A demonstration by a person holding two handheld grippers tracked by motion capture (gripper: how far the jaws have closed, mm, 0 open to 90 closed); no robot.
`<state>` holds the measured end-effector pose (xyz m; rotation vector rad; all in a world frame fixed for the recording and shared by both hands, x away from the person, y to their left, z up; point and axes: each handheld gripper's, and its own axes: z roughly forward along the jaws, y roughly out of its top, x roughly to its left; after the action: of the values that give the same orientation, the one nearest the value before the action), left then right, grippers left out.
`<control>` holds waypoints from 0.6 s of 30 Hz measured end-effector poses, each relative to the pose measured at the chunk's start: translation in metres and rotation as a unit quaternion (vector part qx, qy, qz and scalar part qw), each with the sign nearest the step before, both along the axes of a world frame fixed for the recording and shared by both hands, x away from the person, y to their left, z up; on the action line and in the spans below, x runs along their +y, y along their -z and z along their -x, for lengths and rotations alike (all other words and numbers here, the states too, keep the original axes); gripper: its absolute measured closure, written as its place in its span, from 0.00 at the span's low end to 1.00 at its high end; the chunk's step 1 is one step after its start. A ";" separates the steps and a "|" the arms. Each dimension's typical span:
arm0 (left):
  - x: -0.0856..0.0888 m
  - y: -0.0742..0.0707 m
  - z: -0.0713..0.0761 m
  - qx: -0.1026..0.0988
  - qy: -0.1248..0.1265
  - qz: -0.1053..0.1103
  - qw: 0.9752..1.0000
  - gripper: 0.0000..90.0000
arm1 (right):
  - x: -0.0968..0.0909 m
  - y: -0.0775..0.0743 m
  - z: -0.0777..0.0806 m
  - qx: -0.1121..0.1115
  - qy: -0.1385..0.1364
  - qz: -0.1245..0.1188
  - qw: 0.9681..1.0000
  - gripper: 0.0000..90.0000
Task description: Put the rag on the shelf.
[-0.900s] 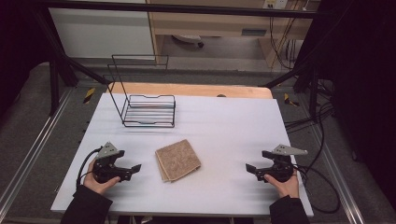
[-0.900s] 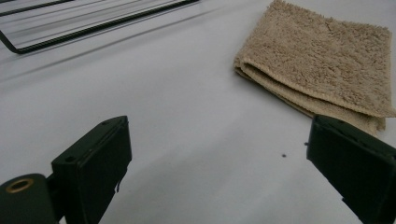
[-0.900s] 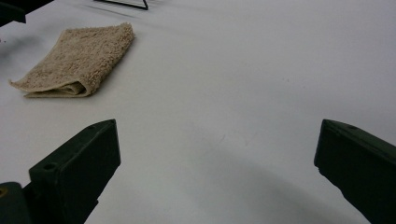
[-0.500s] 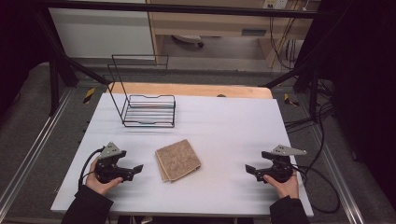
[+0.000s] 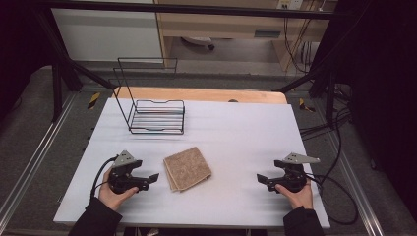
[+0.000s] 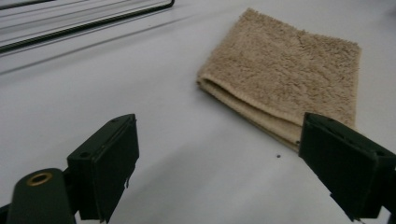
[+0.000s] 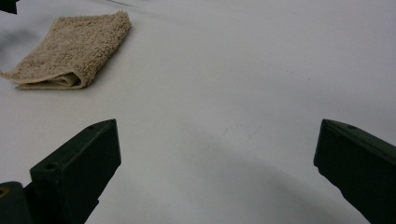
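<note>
Beige folded towel (image 5: 187, 168) betw. grippers — left gripper (image 5: 153, 177) near, fingers apart.

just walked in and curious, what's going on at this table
A person sits at a white table with a hand-held gripper in each hand. A folded tan towel lies flat between them, untouched. The left hand-held gripper is open and points at the towel from close by; the right hand-held gripper is open too, farther off. A black wire rack stands behind.
</note>
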<state>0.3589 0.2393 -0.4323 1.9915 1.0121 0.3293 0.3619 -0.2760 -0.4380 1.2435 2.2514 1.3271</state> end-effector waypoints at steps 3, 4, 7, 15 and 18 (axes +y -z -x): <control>-0.016 0.001 0.002 0.005 0.005 -0.004 1.000 0.16 | 0.001 0.000 0.000 0.003 -0.001 0.000 1.000 0.01; -0.016 0.001 0.002 0.005 0.005 -0.004 1.000 0.17 | 0.001 0.000 0.000 0.002 -0.001 0.001 1.000 0.01; -0.029 0.002 0.004 0.013 0.013 -0.009 1.000 0.19 | 0.002 0.001 0.000 0.002 -0.001 0.001 1.000 0.01; -0.058 0.009 0.008 0.033 0.016 -0.027 0.999 0.29 | 0.003 0.002 -0.001 0.004 -0.004 0.003 1.000 0.01; -0.065 0.011 0.009 0.040 0.015 -0.020 0.999 0.33 | 0.004 0.002 -0.001 0.004 -0.004 0.003 1.000 0.01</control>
<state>0.3496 0.1743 -0.4431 2.0668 1.0325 0.2576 0.3627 -0.2725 -0.4396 1.2408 2.2666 1.3202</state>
